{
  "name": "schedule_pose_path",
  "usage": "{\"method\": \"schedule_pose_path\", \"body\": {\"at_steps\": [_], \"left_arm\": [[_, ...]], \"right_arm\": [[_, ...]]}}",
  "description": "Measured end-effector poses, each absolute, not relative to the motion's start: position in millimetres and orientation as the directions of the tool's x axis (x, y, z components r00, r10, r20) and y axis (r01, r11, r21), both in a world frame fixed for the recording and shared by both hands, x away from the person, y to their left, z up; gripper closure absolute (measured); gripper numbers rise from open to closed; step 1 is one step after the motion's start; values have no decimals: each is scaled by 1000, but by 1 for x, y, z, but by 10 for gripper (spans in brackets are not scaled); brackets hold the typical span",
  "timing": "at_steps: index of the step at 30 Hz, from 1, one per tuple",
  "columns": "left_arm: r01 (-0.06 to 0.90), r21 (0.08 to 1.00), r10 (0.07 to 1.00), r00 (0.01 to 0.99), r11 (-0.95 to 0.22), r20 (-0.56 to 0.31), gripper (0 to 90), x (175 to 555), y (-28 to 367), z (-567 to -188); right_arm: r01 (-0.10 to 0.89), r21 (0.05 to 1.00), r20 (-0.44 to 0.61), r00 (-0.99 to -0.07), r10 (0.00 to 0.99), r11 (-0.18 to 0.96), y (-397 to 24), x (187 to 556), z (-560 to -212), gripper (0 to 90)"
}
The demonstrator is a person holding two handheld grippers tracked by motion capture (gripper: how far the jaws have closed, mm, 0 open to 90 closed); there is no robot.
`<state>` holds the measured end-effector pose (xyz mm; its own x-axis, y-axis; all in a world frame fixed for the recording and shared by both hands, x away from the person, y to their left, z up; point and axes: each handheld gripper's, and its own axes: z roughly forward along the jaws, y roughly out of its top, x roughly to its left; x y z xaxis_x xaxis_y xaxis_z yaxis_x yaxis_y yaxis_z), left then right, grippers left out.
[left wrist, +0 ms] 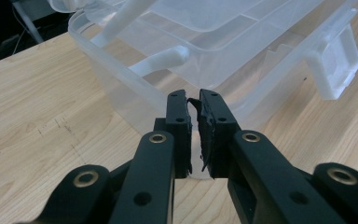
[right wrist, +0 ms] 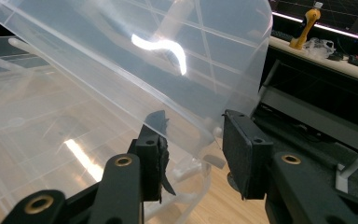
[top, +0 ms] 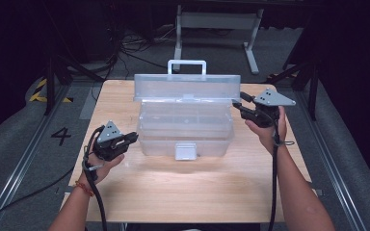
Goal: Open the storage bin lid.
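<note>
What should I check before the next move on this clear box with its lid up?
1. Lid raised: ok, it stands up at the back of the box.
2. Right gripper on the lid: cannot tell; the lid's edge runs between its jaws, contact unclear.
3. Left gripper at the box wall: ok, its jaws are nearly together at the wall; a pinch cannot be told.
4. Latch free: ok, it hangs at the front.
5. Box flat on the table: ok.
</note>
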<state>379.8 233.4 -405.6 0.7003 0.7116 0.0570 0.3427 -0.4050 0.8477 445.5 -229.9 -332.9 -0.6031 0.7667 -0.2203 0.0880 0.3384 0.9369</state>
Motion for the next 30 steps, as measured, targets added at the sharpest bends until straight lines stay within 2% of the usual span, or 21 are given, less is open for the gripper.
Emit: {"method": "schedule_pose_path", "body": {"at_steps": [30], "left_arm": [[344, 849, 710, 702, -401, 51, 824, 381, 234, -405]], "right_arm": [[100, 940, -214, -571, 792, 326, -227, 475, -319, 663]]}}
